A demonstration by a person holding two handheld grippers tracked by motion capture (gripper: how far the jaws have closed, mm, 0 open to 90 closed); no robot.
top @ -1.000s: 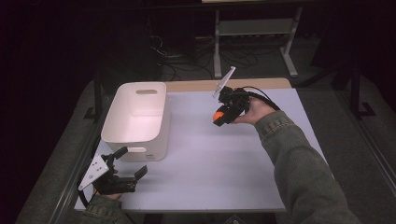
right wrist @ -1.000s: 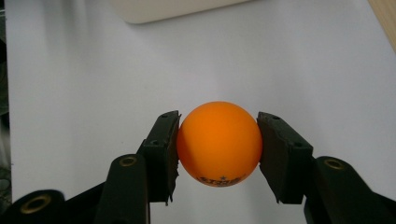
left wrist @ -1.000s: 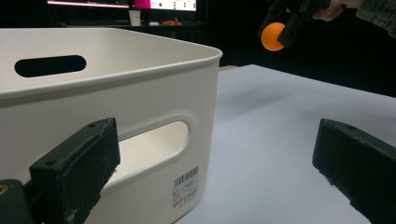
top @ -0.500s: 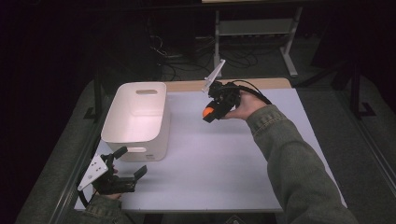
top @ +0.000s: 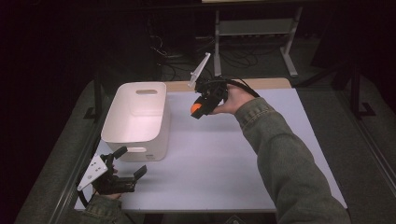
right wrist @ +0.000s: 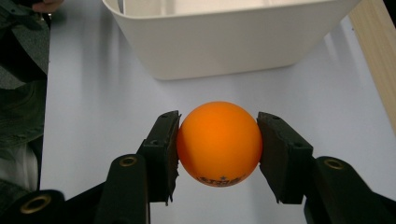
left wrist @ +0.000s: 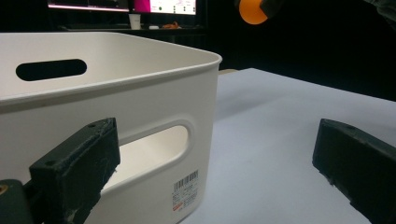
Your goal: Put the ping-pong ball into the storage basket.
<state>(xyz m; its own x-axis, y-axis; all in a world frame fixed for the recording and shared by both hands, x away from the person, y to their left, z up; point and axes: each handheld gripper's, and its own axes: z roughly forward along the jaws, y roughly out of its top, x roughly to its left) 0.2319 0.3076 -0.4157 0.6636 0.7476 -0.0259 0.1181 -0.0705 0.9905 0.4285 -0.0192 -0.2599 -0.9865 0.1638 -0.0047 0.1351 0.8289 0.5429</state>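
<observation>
Ball: we are holding 1 orange ball in the right gripper, jaws clamping it on both sides at mid-height, so it is sitting centred and is not slipping.
Ball pos.: we are carrying it in the air above the worktop, just beside the far right corner of the bin; judged, we are bringing it over for a drop into the bin.
Bin: 1 white plastic bin w/ cut-out handles is standing upright on the worktop's left side, open top up, so a drop from above is possible; inside is looking bare as far as we are seeing.
Left gripper: we are resting it low at the near left corner, jaws spread wide w/ nothing between them, pointing at the bin's near wall; judged, it is standing by, maybe to steady the bin.
Label: 1 barcode sticker is sitting on the bin's near wall.
Count: 1 ball, 1 bin, 2 grippers.
</observation>
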